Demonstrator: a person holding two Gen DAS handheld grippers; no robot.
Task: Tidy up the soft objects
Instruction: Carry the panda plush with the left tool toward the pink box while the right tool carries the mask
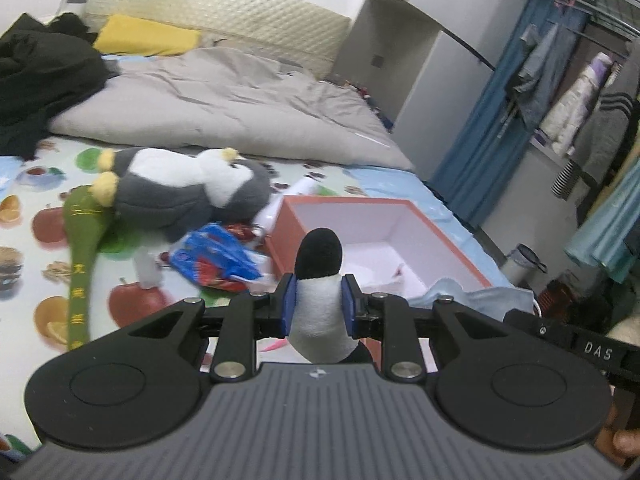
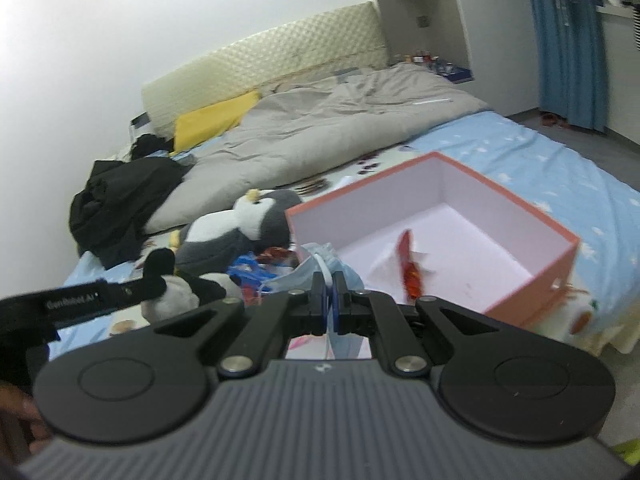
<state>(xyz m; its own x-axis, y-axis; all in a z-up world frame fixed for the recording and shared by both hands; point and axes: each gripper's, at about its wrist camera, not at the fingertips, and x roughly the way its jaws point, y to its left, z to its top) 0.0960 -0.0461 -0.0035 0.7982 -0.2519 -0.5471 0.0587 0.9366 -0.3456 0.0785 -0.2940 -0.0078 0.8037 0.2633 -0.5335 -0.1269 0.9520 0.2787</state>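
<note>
Open pink box holds a red wrapper

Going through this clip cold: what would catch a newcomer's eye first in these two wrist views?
Probably the small black-and-white plush toy pinched in the left gripper, right in front of the open pink box on the bed. Next, the right gripper shut on a light blue face mask at the box's near corner. Behind them, a large grey-and-white penguin plush lies on the fruit-print sheet.
</note>
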